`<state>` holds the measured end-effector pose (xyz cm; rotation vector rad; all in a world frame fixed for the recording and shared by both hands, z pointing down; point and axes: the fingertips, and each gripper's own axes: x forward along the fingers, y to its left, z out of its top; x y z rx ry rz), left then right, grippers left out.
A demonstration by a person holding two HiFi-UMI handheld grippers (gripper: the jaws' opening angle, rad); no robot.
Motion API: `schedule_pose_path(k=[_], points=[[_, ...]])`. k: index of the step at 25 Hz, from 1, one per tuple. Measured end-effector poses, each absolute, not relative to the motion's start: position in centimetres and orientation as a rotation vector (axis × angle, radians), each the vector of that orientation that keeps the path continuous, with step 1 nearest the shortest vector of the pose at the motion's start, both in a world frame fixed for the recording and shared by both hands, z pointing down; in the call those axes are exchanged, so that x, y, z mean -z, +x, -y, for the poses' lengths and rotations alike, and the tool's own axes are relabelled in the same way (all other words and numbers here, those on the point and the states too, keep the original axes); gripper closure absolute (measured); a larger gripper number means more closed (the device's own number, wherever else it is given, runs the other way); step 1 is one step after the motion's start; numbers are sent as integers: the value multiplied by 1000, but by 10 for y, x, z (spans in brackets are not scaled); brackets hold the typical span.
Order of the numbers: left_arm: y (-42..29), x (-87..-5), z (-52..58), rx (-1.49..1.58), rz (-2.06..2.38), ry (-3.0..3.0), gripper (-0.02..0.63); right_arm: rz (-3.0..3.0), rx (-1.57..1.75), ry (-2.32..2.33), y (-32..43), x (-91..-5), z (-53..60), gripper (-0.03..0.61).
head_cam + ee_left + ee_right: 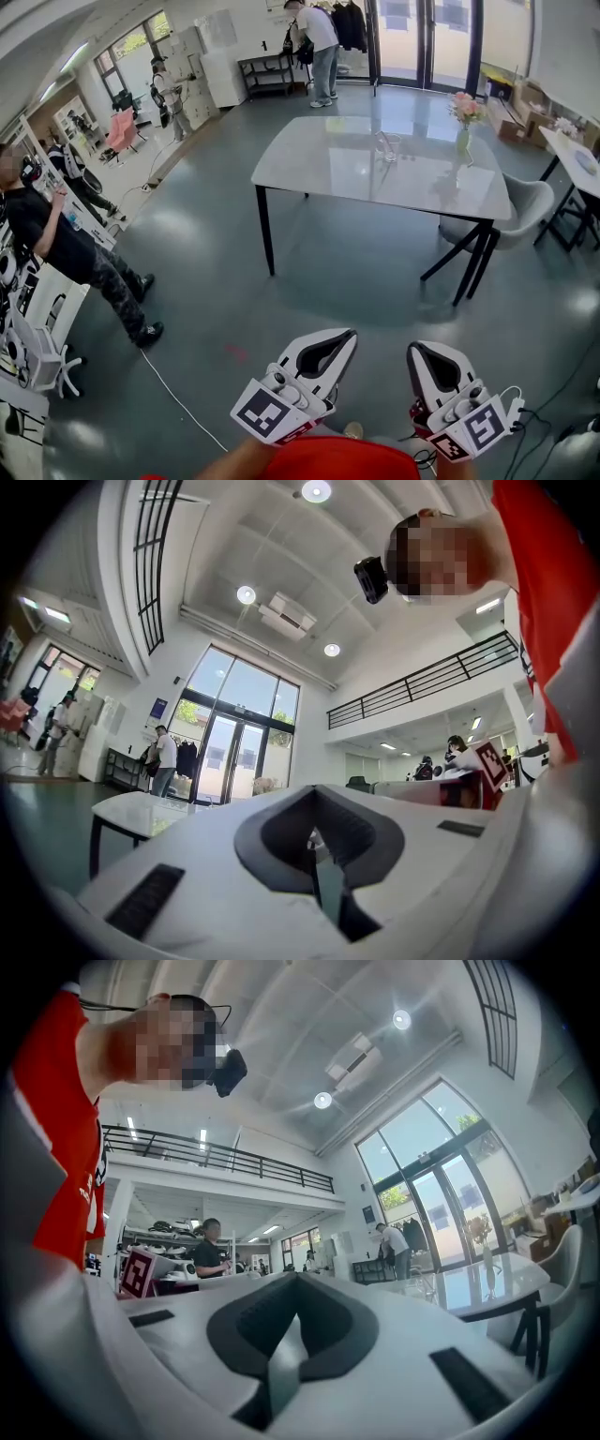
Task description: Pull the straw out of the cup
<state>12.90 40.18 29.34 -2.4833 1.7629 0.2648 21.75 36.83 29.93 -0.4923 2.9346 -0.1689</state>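
Observation:
A clear glass cup (388, 146) stands on the far half of the pale table (328, 164) in the middle of the room; the straw in it is too small to make out. Both grippers sit at the bottom of the head view, far from the table and above the grey floor. My left gripper (348, 335) is shut with nothing between its jaws, which meet in the left gripper view (315, 844). My right gripper (413, 349) is also shut and empty, its pads touching in the right gripper view (286, 1321).
A vase of pink flowers (464, 120) stands at the table's far right corner. A grey chair (527, 208) is tucked in at its right side. A white cable (178, 398) runs across the floor at the left. A person in black (66, 246) stands at the left wall.

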Motion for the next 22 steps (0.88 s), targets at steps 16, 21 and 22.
schedule_pose_path(k=[16,21,22], points=[[98,-313,-304,-190,-1832,-2464,606,-2940,161,-538,210,-316,-264,571],[53,-315,-242,-146,-1815,-2490,606,-2943,134,-571,164,-308,-203,571],[42,-314,-230,-135,-1809,-2492,606,-2946,132,-579,153,-306,-190,571]])
